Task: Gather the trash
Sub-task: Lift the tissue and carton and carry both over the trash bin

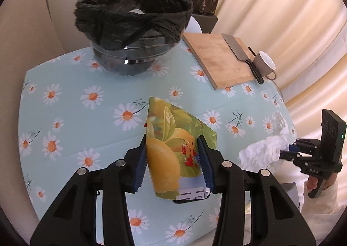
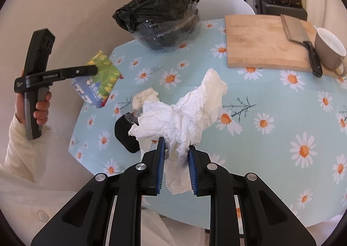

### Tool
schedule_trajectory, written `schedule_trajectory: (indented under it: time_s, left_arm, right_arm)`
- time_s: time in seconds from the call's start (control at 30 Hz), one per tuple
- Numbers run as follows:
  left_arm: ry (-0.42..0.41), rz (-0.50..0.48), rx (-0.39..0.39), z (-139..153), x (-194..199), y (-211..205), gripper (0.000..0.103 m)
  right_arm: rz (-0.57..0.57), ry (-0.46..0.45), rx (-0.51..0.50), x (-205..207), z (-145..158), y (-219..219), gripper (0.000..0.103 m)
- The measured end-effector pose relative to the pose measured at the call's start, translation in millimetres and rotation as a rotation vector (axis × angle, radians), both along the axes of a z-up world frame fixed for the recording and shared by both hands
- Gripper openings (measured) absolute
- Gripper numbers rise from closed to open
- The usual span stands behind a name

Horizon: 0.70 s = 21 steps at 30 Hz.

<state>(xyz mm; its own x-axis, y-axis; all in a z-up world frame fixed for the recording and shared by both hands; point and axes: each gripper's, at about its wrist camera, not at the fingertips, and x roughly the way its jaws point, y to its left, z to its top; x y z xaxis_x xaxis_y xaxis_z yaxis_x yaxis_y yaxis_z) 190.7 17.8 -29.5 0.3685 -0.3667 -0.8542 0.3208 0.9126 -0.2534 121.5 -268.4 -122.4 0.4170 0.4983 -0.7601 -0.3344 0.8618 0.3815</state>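
My left gripper (image 1: 173, 155) is shut on a lemon-print drink carton (image 1: 171, 148) and holds it above the table; it also shows in the right wrist view (image 2: 99, 79). My right gripper (image 2: 175, 155) is shut on a crumpled white tissue (image 2: 184, 111), held above the table; the tissue shows in the left wrist view (image 1: 264, 148). A trash bin lined with a black bag (image 1: 134, 27) stands at the far side of the table, also in the right wrist view (image 2: 160, 22). A second tissue wad (image 2: 145, 96) and a black lid-like object (image 2: 126, 135) lie near the table edge.
A wooden cutting board (image 1: 219, 57) with a cleaver (image 1: 240, 53) and a grey mug (image 1: 264, 66) sits at the far right of the daisy tablecloth (image 1: 86, 116). A white chair (image 2: 225, 5) and boxes stand behind the table.
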Motion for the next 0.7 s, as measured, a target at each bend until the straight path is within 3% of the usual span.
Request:
schedule_trajectory:
  time_s: [0.37, 0.7]
  left_arm:
    - [-0.074, 0.048, 0.038, 26.9, -15.4, 30.9, 0.045]
    - [-0.143, 0.077, 0.055, 60.8, 0.1, 57.8, 0.045]
  right_arm:
    - [0.022, -0.139, -0.084, 5.3, 53.3, 9.2, 0.019]
    - [0.055, -0.282, -0.111, 43.1, 119.6, 37.4, 0.019]
